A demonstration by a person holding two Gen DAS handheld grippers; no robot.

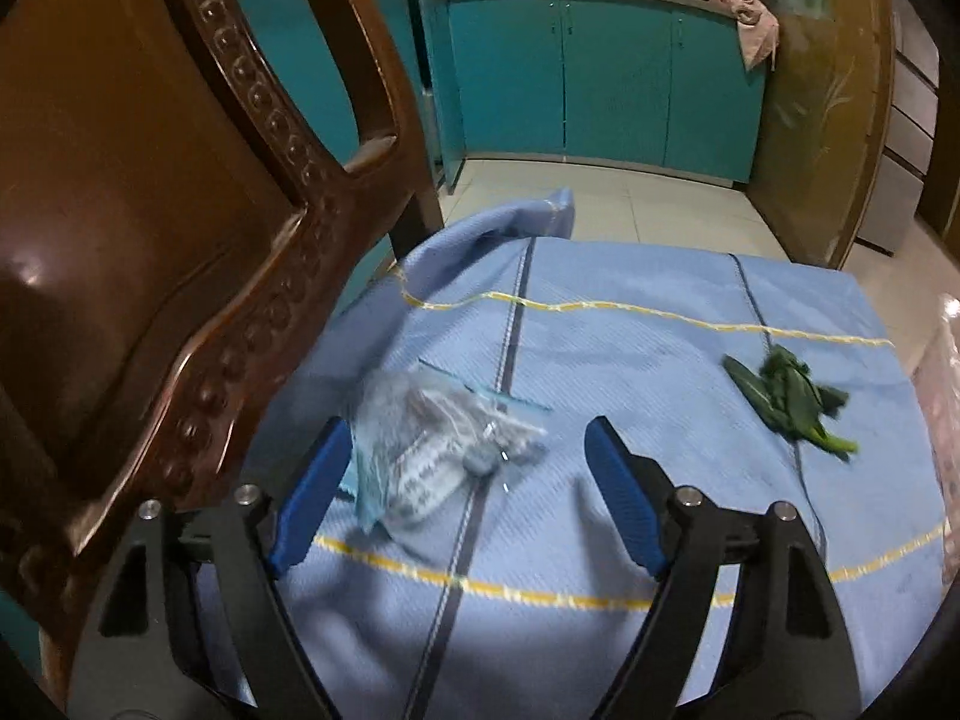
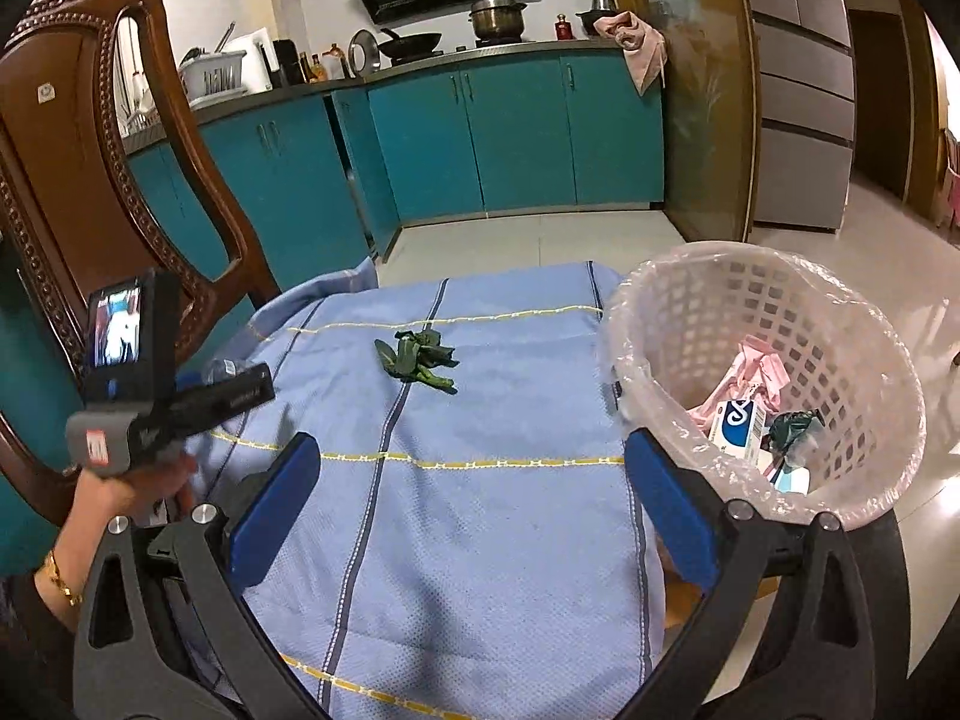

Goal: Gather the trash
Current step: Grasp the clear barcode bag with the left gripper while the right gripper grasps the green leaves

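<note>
left gripper [image 1: 465,432] spread around clear plastic bag [image 1: 432,450] on blue cloth [image 1: 600,510], not pinching; right gripper [image 2: 474,450] spread, empty, beside basket [image 2: 900,420].

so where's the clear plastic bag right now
In the left wrist view the clear plastic bag lies on the blue tablecloth, near the wooden chair, between the open left claw fingers close to the left one; the green leaves lie further right.
</note>
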